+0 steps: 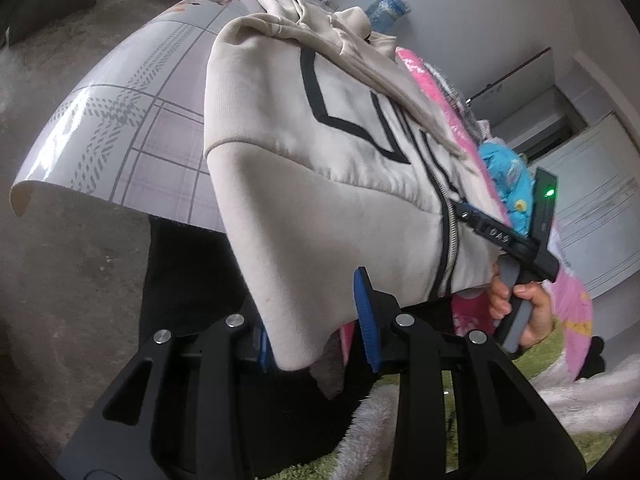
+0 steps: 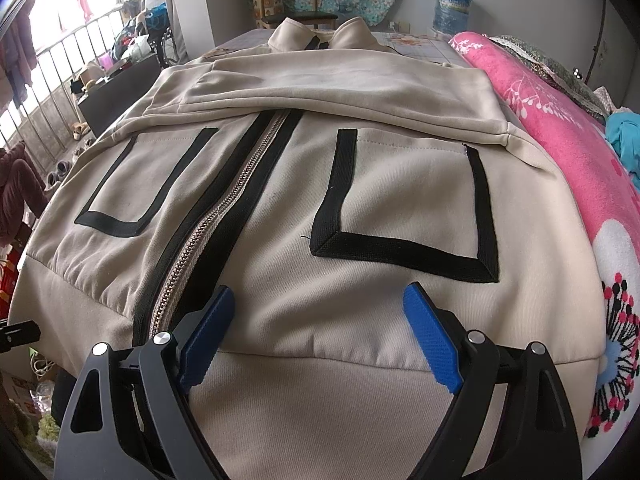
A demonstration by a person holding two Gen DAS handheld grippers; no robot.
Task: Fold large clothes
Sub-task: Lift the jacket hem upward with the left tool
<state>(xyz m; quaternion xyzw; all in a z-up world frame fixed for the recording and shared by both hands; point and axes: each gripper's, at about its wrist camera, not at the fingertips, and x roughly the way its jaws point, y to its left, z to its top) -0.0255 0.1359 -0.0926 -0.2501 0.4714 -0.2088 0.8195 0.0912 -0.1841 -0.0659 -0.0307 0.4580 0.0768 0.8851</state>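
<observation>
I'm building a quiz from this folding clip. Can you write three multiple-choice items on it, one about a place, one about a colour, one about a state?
1. Where does the pink blanket lie, in the right wrist view?
A. right of the jacket
B. left of the jacket
C. under the chair

2. What colour is the trim on the beige jacket?
A. red
B. black
C. green

3. How does the right gripper stand?
A. clamped on the zipper
B. holding the blanket
C. open over the hem

Answers: 1 A, the blanket runs along the jacket's right edge. 2 B, black bands frame the pockets and zipper. 3 C, its blue pads stand wide apart, gripping nothing.
</observation>
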